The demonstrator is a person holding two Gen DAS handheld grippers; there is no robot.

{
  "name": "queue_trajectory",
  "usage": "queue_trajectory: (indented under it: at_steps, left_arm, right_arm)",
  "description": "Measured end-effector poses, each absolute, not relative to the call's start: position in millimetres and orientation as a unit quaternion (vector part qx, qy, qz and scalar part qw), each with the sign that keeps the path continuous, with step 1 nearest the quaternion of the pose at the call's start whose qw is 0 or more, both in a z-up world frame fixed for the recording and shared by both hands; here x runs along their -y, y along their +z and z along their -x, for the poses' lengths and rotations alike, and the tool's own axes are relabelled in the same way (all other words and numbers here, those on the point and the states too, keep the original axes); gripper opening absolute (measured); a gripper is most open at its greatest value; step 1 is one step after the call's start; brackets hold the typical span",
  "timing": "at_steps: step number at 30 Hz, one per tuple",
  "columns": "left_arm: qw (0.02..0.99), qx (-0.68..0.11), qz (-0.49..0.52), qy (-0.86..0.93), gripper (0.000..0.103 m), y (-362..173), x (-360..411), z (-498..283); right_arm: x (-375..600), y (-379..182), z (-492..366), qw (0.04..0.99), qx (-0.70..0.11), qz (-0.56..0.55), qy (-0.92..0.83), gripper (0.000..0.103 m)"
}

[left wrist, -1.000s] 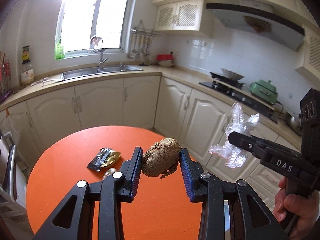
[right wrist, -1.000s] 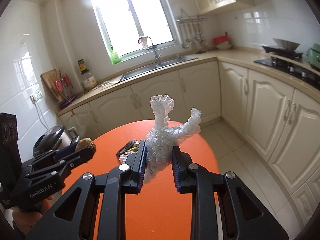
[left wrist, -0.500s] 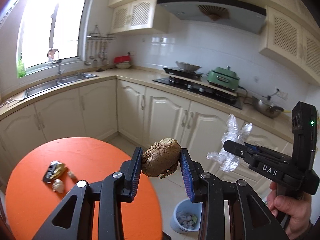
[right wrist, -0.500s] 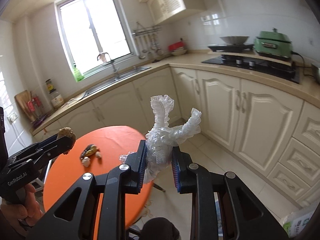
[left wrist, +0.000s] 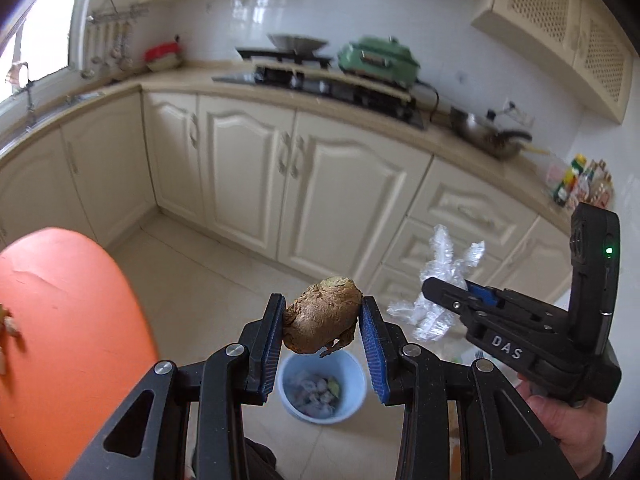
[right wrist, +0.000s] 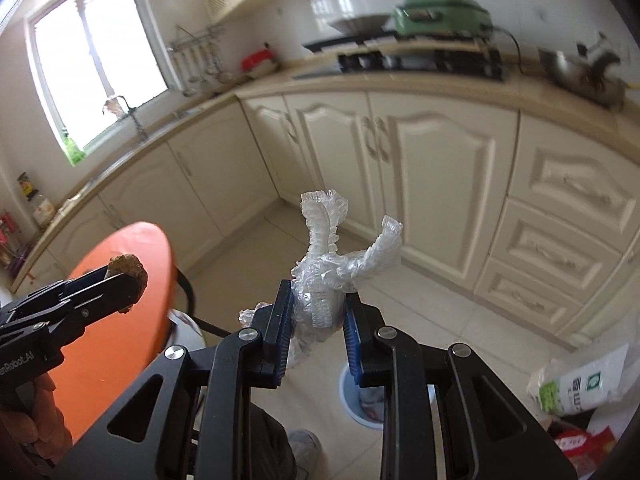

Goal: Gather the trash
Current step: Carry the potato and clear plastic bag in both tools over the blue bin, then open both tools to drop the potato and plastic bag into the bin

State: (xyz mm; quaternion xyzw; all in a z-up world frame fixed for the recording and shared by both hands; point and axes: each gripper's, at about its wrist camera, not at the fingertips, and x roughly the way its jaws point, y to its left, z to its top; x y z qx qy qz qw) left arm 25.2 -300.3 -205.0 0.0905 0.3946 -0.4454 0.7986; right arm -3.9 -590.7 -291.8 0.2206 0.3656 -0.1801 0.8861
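Note:
My left gripper is shut on a brown knobbly root, held in the air above a small pale-blue bin that stands on the floor with scraps in it. My right gripper is shut on a crumpled clear plastic glove. In the left wrist view the right gripper is to the right with the plastic glove sticking up from it. In the right wrist view the left gripper with the root is at the left, and the bin shows partly behind my fingers.
The round orange table is at the left, with small scraps at its edge. Cream cabinets line the far side under a counter with a stove. Bags lie on the floor at the right.
Both grippers have swung away from the orange table toward the right and tilted down, each still holding its item. The blue bin on the floor now lies right under the left gripper.

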Motion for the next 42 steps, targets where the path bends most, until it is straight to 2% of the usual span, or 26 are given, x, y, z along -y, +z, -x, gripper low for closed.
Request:
queue_trajectory:
  at_steps: [12, 24, 26, 28, 29, 30, 31, 32, 34, 37, 42]
  left_arm:
    - [0.715, -0.523, -0.136, -0.444, 0.033, -304.2, 416.7, -77.9]
    - [0.682, -0.583, -0.15, -0.415, 0.034, -379.6, 512.8, -123.0]
    - [0.677, -0.591, -0.155, -0.412, 0.037, -390.7, 525.0, -126.3]
    - [0.676, -0.593, -0.158, -0.408, 0.052, -396.1, 531.0, -129.9]
    - [0.679, -0.591, -0.157, -0.406, 0.064, -397.1, 532.9, -131.6]
    - [0.686, -0.587, -0.158, -0.4, 0.075, -396.9, 535.1, -133.4]
    - [0.69, -0.584, -0.159, -0.396, 0.079, -398.1, 536.0, -134.7]
    - [0.695, -0.581, -0.159, -0.392, 0.084, -398.0, 537.3, -135.7]
    - [0.703, -0.577, -0.164, -0.382, 0.087, -397.0, 537.5, -136.1]
    - [0.717, -0.571, -0.177, -0.358, 0.098, -392.5, 536.0, -133.6]
    - [0.739, -0.546, -0.196, -0.342, 0.1, -379.4, 534.9, -115.4]
  right_arm:
    - [648.1, -434.2, 11.3, 0.807, -0.471, -0.288, -0.209, 0.023]
    - [668.9, -482.3, -1.0, 0.778, -0.504, -0.313, -0.208, 0.027]
    - [670.7, -486.7, -2.0, 0.775, -0.506, -0.315, -0.212, 0.034]
    - [672.0, -488.9, -1.2, 0.774, -0.504, -0.317, -0.215, 0.052]
    - [672.7, -489.1, -0.2, 0.774, -0.504, -0.316, -0.219, 0.057]
    - [672.8, -488.7, 0.6, 0.774, -0.502, -0.316, -0.222, 0.068]
    - [673.5, -488.7, 2.0, 0.775, -0.499, -0.317, -0.224, 0.078]
    - [674.1, -488.0, 3.7, 0.776, -0.495, -0.322, -0.223, 0.083]
    - [675.0, -486.3, 6.4, 0.775, -0.491, -0.324, -0.229, 0.103]
    - [674.1, -482.4, 8.3, 0.771, -0.493, -0.321, -0.246, 0.103]
    - [672.1, -470.4, 10.7, 0.77, -0.489, -0.315, -0.264, 0.103]
